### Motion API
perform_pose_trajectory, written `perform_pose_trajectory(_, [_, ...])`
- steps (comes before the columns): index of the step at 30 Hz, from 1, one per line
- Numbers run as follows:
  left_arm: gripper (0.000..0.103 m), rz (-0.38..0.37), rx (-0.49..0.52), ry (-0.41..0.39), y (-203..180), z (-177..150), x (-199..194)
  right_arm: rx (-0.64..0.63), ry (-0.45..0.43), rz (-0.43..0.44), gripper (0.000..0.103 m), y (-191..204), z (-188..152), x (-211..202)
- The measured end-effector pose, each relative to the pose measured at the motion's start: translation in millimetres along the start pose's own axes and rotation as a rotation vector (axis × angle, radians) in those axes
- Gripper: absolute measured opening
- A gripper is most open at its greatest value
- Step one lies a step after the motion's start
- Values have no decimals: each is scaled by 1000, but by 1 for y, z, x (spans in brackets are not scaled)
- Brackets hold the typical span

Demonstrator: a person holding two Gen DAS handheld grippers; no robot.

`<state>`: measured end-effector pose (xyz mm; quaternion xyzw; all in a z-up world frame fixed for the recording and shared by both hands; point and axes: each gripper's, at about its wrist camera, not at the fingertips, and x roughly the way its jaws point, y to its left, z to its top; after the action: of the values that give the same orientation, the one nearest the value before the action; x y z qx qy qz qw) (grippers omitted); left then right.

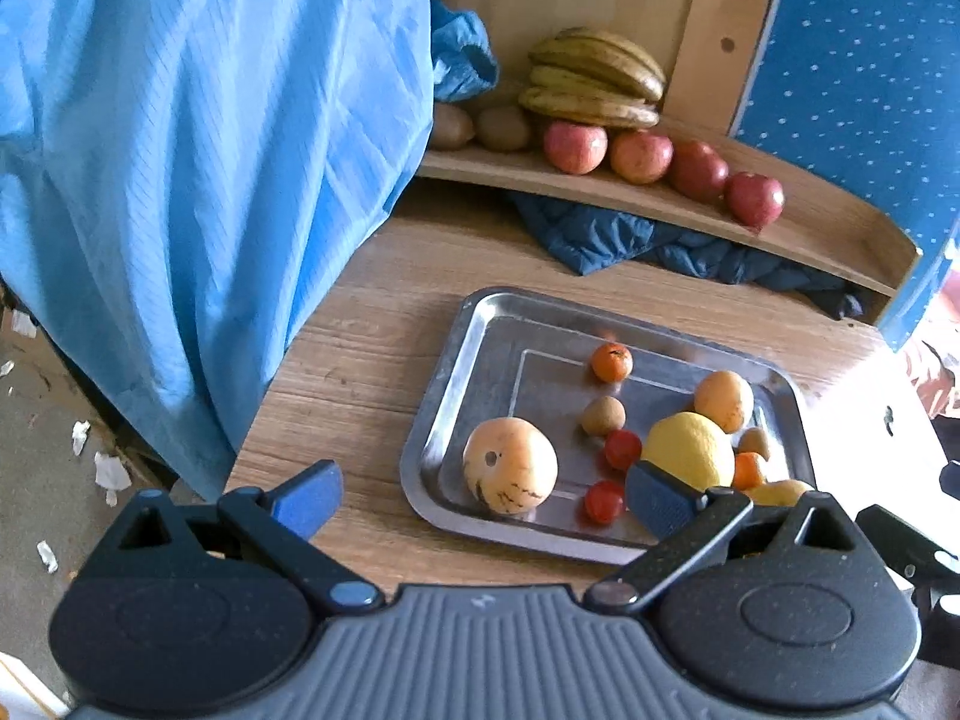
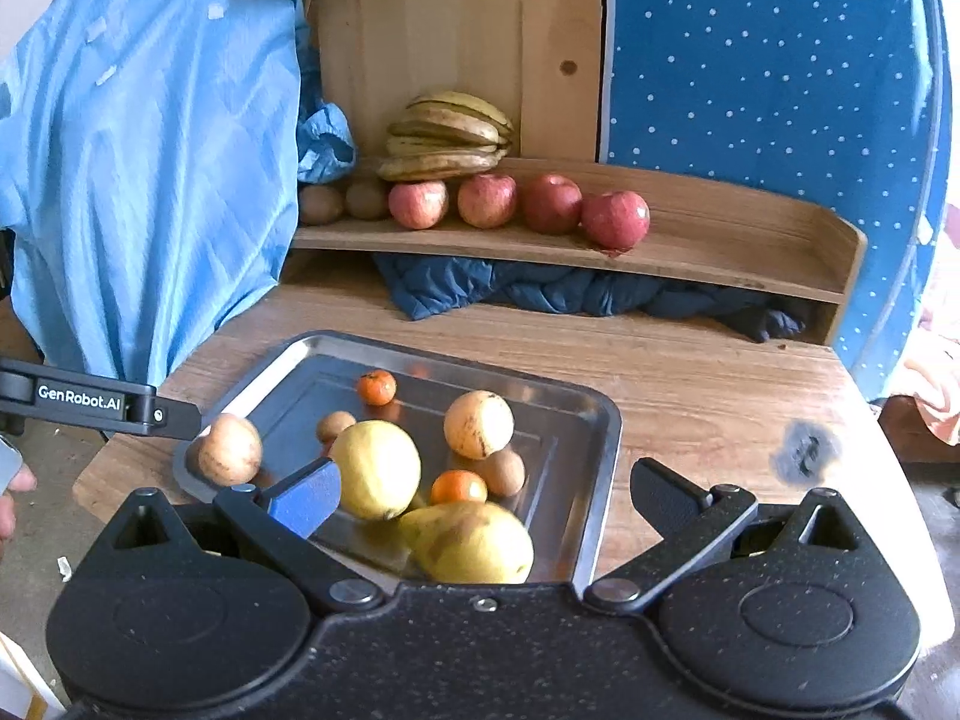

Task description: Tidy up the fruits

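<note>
A steel tray (image 1: 456, 348) (image 2: 600, 468) on the wooden table holds mixed fruit. A pale round fruit (image 1: 510, 471) (image 2: 230, 449) sits at its near left corner, between the spread fingers of my left gripper (image 1: 483, 501), which is open and not touching it. Further right lie a lemon (image 1: 690, 450) (image 2: 375, 468), mandarins (image 1: 612, 362), cherry tomatoes (image 1: 622, 449) and a pear (image 2: 474, 540). My right gripper (image 2: 486, 498) is open just above the pear. On the shelf (image 1: 840, 240) (image 2: 720, 258) are bananas (image 1: 594, 81) (image 2: 447, 135), a row of apples (image 1: 639, 156) (image 2: 486, 200) and kiwis (image 1: 504, 128) (image 2: 366, 199).
A light blue cloth (image 1: 180, 150) hangs over the table's left side. A dark quilted cloth (image 1: 630, 234) is stuffed under the shelf. A blue dotted panel (image 2: 780, 90) stands behind on the right. The shelf's right end is bare wood. A person's hand (image 2: 12, 498) shows at the left edge.
</note>
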<state>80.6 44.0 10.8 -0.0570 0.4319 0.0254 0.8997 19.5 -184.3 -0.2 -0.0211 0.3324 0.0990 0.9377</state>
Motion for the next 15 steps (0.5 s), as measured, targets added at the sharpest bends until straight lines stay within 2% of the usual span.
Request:
perform_pose_trajectory(7, [102,-28,79,-34,8,-14,-22,30,-26,-28,102,20,-10,-26])
perform_pose_trajectory(15, [102,-71,102,-67,23,-27,-38,48,-36,-43,102,42,-24,-48])
